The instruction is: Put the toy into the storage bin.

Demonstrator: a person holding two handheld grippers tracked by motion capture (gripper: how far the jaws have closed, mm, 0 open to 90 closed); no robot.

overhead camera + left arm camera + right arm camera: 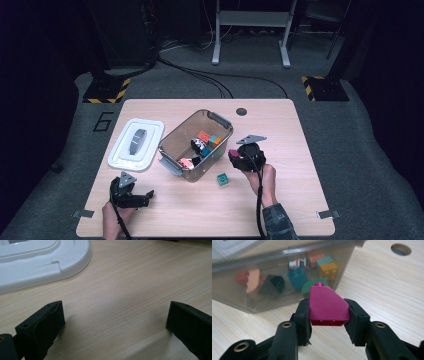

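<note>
Blurred behind the tinted bin wall (262, 272): toy bricks (297, 277). Cropped at the edge: white lid (37, 262).

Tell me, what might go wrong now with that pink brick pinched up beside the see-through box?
The magenta brick is held by its two sides in the right gripper; its sloped top may let it slip. It sits beside the clear bin, so it could knock the wall. The teal brick lies loose below and could be bumped.

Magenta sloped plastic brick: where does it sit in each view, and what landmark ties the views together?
High view: magenta sloped plastic brick right of centre, in the right gripper.
Right gripper view: centre, clamped between the black jaws.
Left gripper view: bare table there, no brick.
Shared landmark: clear grey plastic bin of bricks.
</note>
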